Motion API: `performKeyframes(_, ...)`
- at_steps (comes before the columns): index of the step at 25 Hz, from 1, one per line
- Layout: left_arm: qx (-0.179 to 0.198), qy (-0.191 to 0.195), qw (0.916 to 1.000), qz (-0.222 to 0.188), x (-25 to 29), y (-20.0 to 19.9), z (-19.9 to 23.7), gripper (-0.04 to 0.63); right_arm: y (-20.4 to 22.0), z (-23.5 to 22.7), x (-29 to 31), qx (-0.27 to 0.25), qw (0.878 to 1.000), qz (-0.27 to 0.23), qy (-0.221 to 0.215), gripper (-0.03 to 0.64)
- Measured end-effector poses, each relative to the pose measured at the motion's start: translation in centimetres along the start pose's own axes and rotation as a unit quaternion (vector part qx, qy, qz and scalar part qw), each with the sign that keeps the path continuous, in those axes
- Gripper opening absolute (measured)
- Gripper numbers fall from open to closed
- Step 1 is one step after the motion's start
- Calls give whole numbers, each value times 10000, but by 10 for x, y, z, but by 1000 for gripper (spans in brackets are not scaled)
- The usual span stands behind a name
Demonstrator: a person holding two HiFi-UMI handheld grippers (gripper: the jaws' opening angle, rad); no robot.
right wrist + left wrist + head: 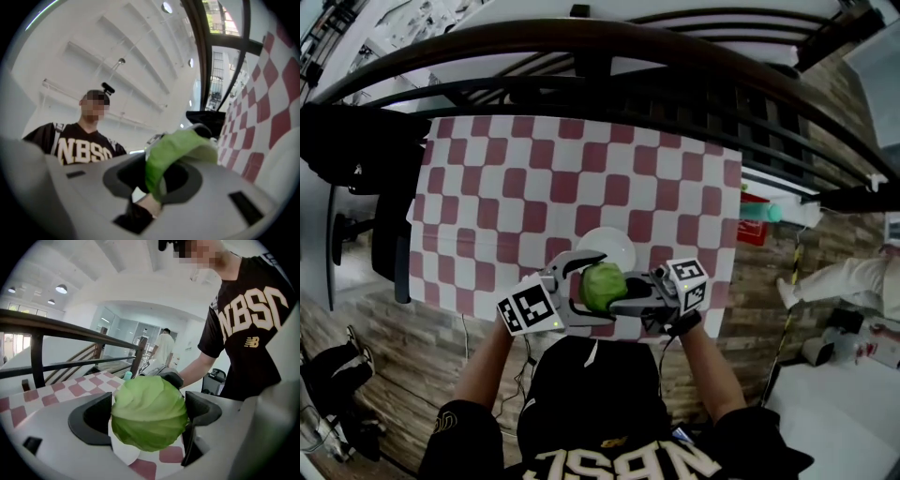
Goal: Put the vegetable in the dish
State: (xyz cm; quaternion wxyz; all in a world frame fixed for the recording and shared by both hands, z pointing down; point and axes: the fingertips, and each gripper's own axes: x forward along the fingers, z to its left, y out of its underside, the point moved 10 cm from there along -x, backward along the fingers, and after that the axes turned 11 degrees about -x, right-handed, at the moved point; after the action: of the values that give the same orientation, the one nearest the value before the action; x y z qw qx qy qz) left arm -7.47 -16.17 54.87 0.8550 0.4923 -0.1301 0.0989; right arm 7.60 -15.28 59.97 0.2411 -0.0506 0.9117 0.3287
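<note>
Red-and-white checked tablecloth (534, 178) bears round white dish (611, 244); right gripper (619, 304) pinches round green cabbage (602, 287); left gripper (577, 284) gapes loosely around it.

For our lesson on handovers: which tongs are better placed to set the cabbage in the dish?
Right. The right tongs are shut on the cabbage, close to the white dish; the left tongs stand open around it, gripping nothing.

Bright even light, fisheye-warped dark edges
</note>
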Motion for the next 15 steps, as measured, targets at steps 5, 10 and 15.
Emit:
performKeyframes(5,-423,-137,9990,45,-1,8,8,505,-1,-8,-6,325,9977,328,490,136)
performKeyframes(10,-549,-469,9966,395,-5,12,15,505,-12,-6,-35,-28,9829,1067,1500,190)
performKeyframes(15,-663,-1179,9855,1027,3,19,27,504,-31,-3,-69,-1017,9311,1404,3208,189)
